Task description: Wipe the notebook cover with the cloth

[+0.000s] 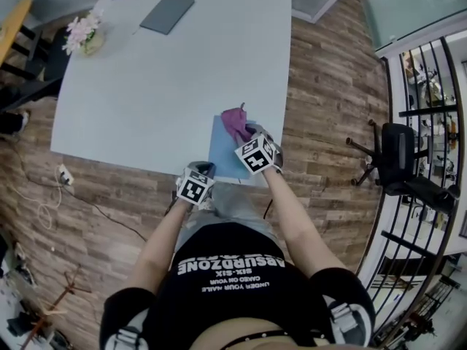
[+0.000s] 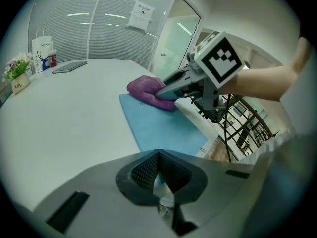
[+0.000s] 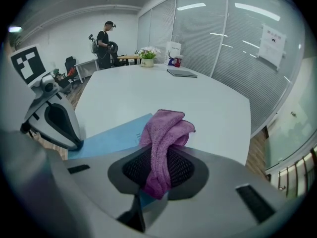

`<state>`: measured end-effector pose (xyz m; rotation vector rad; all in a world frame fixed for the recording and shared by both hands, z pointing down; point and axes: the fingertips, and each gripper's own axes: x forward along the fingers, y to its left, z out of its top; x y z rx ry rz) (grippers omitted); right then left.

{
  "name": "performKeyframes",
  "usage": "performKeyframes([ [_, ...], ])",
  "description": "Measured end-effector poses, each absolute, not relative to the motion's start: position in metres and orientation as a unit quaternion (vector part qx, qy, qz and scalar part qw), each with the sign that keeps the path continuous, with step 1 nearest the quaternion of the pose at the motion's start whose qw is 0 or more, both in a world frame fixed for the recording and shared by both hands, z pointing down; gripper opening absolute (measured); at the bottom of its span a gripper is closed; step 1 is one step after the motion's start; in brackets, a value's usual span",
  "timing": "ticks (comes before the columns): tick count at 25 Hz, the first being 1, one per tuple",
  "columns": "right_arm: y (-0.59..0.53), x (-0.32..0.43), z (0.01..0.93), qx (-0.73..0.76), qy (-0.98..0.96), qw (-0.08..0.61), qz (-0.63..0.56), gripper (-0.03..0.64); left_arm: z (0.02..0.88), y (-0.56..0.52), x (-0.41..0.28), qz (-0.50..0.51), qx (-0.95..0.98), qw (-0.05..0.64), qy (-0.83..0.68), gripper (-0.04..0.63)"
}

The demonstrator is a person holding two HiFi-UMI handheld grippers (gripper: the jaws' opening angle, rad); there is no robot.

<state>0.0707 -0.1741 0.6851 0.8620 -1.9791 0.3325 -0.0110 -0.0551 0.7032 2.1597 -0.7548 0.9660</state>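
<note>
the right gripper [image 3: 157, 167] is clamped on a bunched purple cloth [image 3: 166, 128]. one fold runs down between its pads and the rest spills ahead onto the far end of the blue notebook [image 3: 114, 135]. it seems held this way so the loose bulk does the wiping while the jaws ride clear of the cover. the left gripper [image 2: 159, 152] has its jaws drawn together on nothing, tips meeting. it sits at the notebook's near left corner, seemingly to pin the book against sliding under the strokes. the notebook lies flat at the near edge of the white table [image 3: 148, 90], straight before the person, with both grippers over it. the wiping looks barely begun, as most of the cover is bare.

the gripper bodies hide the notebook's near edge in both gripper views, and the marker cubes cover the jaws in the head view. whether the left tips press on the cover or only hover cannot be told. print on the cover is too small to read. a grey folder [image 1: 167, 13] and flowers [image 1: 84, 33] stand well apart at the table's far side.
</note>
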Motion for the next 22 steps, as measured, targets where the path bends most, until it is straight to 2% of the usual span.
performKeyframes([
  [10,-0.207,0.074,0.682,0.347,-0.797,0.483,0.108,0.086,0.702,-0.054,-0.009,0.374,0.823,0.328,-0.273,0.015],
  [22,-0.213,0.045,0.682,0.330,-0.813,0.468,0.105,0.084,0.703,-0.054,-0.009,0.375,0.826,0.326,-0.268,0.015],
])
